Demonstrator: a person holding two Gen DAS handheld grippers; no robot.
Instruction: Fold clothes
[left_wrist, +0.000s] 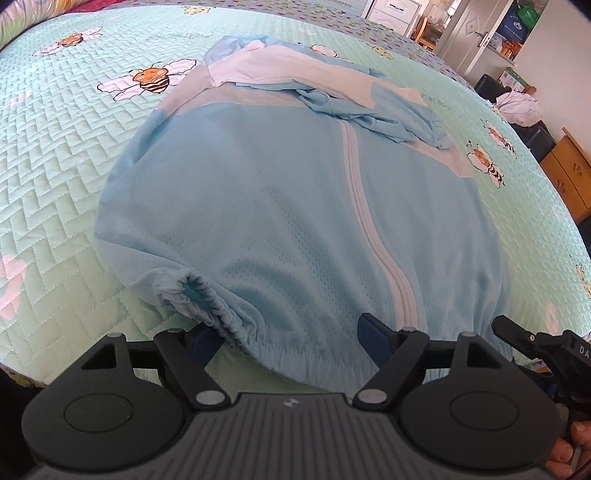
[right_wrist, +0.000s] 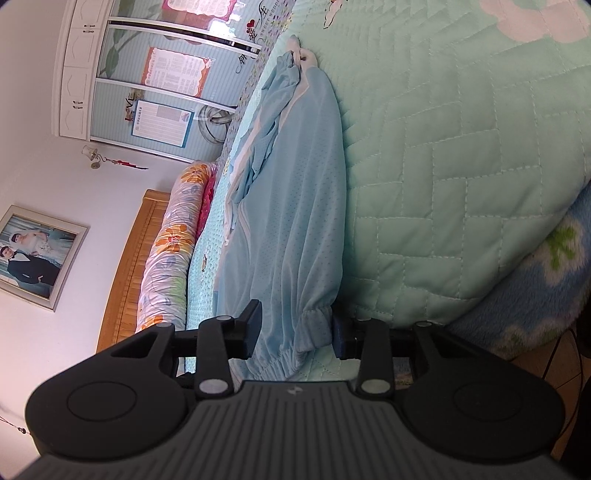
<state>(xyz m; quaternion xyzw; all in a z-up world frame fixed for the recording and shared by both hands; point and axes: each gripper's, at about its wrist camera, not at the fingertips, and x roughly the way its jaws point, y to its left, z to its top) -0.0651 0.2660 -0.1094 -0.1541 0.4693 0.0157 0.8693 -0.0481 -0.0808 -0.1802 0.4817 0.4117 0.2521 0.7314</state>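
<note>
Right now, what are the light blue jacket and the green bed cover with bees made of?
The light blue zip-up jacket looks like thin, slightly shiny synthetic mesh: tiny holes dot it, and its cuffs are gathered. The mint-green quilted bed cover looks like soft padded fabric, probably cotton or polyester, stitched in zigzag blocks.

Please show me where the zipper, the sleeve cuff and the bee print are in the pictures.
zipper (left_wrist: 364, 206): left wrist view, middle of the pale strip.
sleeve cuff (left_wrist: 192, 295): left wrist view, gathered elastic opening.
bee print (left_wrist: 151, 79): left wrist view, striped body.
</note>
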